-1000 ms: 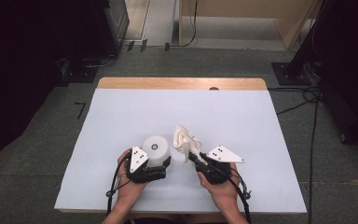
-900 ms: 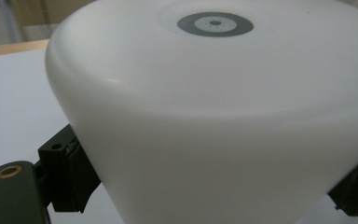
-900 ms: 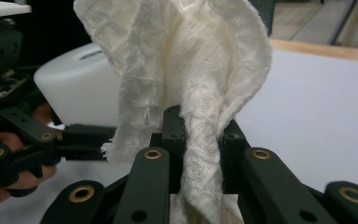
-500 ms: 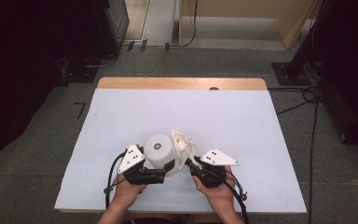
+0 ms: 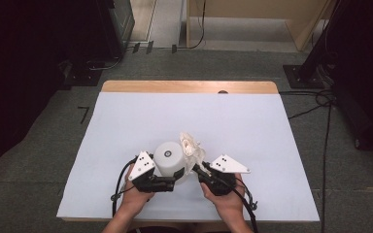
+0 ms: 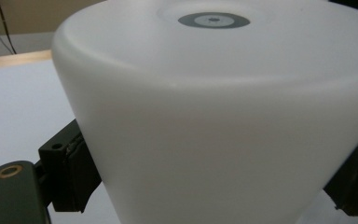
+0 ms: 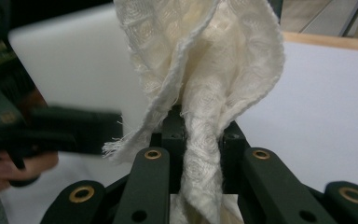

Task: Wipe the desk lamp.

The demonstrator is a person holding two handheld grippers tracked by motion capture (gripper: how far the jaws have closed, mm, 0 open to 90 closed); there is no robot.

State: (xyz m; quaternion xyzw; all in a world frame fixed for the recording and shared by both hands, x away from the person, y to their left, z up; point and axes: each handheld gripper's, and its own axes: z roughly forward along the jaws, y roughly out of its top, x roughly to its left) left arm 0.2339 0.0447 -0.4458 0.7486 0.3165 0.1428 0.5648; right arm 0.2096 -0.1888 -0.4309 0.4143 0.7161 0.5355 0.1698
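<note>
A white plastic cup [image 5: 168, 156] is held bottom-up just above the table's near middle; its base with a grey ring [image 6: 213, 20] faces up. My left gripper [image 5: 173, 171] is shut on the cup, one black pad [image 6: 72, 173] on each side of its wall [image 6: 214, 140]. Right beside the cup, a crumpled cream cloth [image 5: 192, 145] stands up out of my right gripper [image 5: 197, 168]. In the right gripper view, that gripper [image 7: 200, 140] is shut on the cloth's twisted lower part [image 7: 200, 154], and the cup's white wall [image 7: 70, 65] sits to the left.
A white sheet [image 5: 243, 131] covers the table, with a strip of bare wood [image 5: 189, 86] along its far edge. Grey carpet surrounds the table. Cables [image 5: 315, 102] trail on the floor at the right, and dark furniture stands at the far left.
The cup has tipped a little in my left gripper and now shows its flat base more squarely. Cup and cloth sit slightly closer together. Both hands have barely shifted.
</note>
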